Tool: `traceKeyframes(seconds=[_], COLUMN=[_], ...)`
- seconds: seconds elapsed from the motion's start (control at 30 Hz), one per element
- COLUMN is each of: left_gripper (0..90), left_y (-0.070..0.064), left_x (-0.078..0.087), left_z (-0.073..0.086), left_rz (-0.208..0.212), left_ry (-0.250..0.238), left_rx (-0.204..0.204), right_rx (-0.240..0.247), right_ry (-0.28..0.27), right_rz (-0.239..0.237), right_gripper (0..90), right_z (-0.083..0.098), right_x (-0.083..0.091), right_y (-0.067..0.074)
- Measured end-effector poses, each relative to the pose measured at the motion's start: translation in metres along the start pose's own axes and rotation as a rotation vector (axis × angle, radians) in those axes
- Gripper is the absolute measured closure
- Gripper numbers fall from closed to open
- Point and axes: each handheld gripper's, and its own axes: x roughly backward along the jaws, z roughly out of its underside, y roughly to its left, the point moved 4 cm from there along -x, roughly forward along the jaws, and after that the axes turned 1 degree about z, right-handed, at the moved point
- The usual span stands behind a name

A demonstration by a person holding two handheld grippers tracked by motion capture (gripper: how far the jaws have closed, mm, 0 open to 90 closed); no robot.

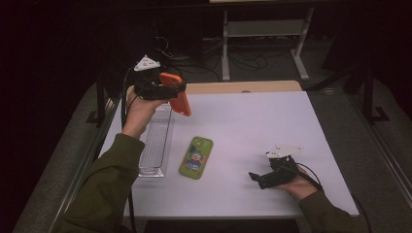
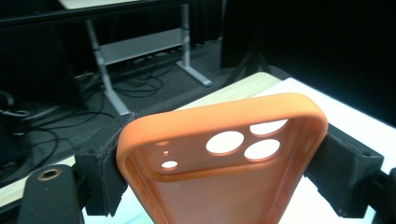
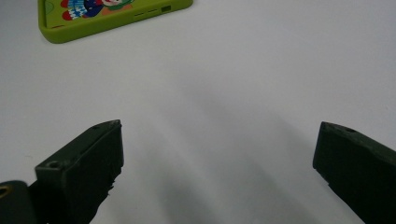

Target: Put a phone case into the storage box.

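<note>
While the right gripper (image 1: 262, 178) rests low on the white table (image 1: 252, 121), near its front edge, its jaws stand wide apart with nothing between them, just bare tabletop under them in the right gripper view. To the left of it, around the middle of the table, lies a green phone case (image 1: 196, 157) with a cartoon figure on it, flat and well apart from both grippers. Just left of that green case sits a clear plastic tray (image 1: 156, 141), long and narrow, running front to back. Farther back, above the tray's far end, the left gripper (image 1: 167, 90) is up in the air, jaws clamped on an orange phone case (image 1: 179, 97); its camera cutouts show in the left gripper view (image 2: 224, 154).
</note>
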Motion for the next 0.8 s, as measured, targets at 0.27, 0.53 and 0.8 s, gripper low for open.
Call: traceKeyframes(seconds=[0.27,0.53,0.8], left_gripper=[16.1,16.0,15.9], left_y=[0.030,0.051,0.066], left_x=[0.004,-0.004,-0.018], left_z=[0.006,0.019,0.038], left_rz=[-0.119,-0.240,-0.341], left_ry=[0.006,0.040,0.101], left_rx=[0.039,0.076,0.119], right_rx=[0.001,0.000,-0.009], right_ry=[-0.003,-0.006,-0.010], right_rz=[0.003,0.004,0.005], right_gripper=[1.2,1.3,1.3], right_z=[0.000,0.000,-0.001], right_x=[0.000,0.000,0.002], right_y=[-0.001,-0.002,-0.003])
